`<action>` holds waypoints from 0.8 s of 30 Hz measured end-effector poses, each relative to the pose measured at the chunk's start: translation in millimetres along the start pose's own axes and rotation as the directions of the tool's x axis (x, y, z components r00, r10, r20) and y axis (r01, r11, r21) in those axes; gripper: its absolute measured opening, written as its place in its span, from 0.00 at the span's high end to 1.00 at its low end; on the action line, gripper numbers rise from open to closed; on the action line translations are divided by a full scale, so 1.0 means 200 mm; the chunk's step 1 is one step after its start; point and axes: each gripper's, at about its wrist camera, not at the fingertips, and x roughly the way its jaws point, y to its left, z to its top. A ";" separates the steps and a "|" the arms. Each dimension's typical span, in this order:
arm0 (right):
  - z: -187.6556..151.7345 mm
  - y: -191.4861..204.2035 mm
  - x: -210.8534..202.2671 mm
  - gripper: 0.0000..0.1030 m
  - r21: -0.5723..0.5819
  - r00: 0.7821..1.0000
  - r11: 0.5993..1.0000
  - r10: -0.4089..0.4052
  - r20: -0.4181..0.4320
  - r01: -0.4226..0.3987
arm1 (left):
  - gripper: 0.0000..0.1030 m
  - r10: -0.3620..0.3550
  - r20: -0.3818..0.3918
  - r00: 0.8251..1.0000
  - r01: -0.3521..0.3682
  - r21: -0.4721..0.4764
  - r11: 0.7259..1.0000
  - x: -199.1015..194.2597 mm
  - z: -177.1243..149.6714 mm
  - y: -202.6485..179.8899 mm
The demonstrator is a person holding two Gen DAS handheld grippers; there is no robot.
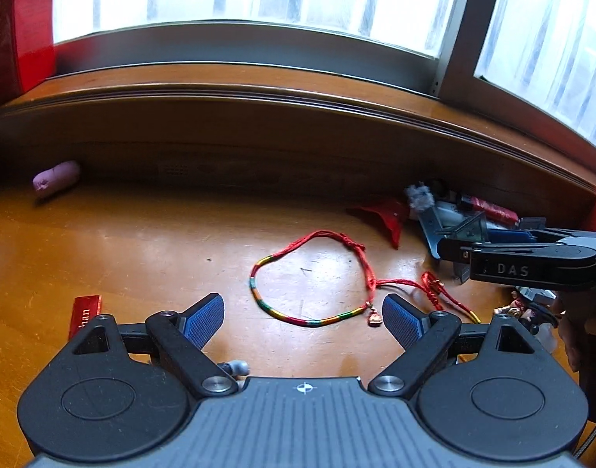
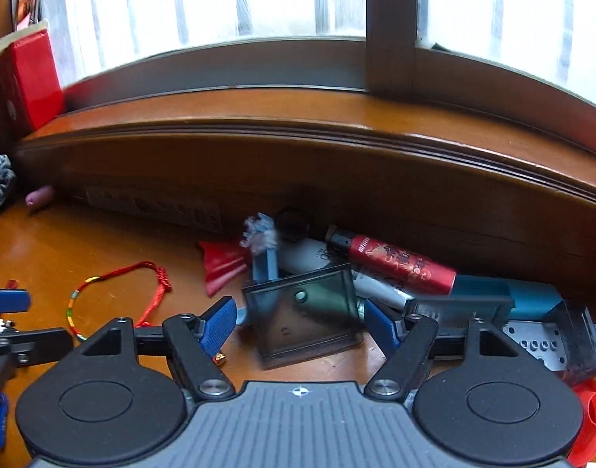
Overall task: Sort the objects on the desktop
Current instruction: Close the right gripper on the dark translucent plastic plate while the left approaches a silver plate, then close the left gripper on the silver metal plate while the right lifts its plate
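So the main worry right now is the pile on my right side. My right gripper point(image 2: 300, 321) has its blue pads spread wide with nothing pinched, and the smoky translucent box point(image 2: 304, 312) sits right between them, tilted and a bit blurry in the right wrist view, so I honestly can't tell whether it's settled flat. If I close in from here, one pad could catch a corner and skid it into the stuff packed behind it: the white tube point(image 2: 309, 257), the red lighter point(image 2: 399, 263) and the teal case point(image 2: 508, 298) are all leaning on each other against the wooden ledge point(image 2: 298, 163), and one nudge probably rolls the lighter. On the other side, my left gripper point(image 1: 302, 318) is released too, pads wide apart, aimed down at the desk with the red braided bracelet point(image 1: 317, 277) lying just ahead of the fingertips. That cord is thin and flat on the desk point(image 1: 142, 241), so I reckon the pads could slide over it, or snag the loose tail that trails toward my right gripper. Both hands are tipped forward and down, side by side and close, so they could bump. Farther back a pink capsule-shaped thing point(image 1: 56, 178) sits by the ledge, well apart from everything.
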 end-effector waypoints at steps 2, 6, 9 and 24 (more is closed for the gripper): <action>0.00 0.00 0.00 0.36 -0.014 1.000 1.000 0.006 0.005 -0.006 | 0.14 -0.011 0.001 1.000 0.011 0.017 1.000 -0.02 -0.01 -0.01; -0.01 -0.01 -0.06 0.37 0.004 0.999 0.999 0.036 0.028 -0.036 | 0.14 -0.023 0.007 1.000 0.023 0.050 0.999 -0.04 -0.01 -0.04; -0.03 -0.01 -0.18 0.37 0.031 0.996 0.997 0.072 0.051 -0.073 | 0.14 -0.031 0.008 0.999 0.031 0.061 0.998 -0.05 -0.01 -0.07; -0.49 -0.23 -0.79 0.36 0.153 0.981 0.968 -0.194 -0.030 0.196 | 0.09 -0.204 0.007 0.979 0.199 0.171 0.965 0.09 0.12 -0.70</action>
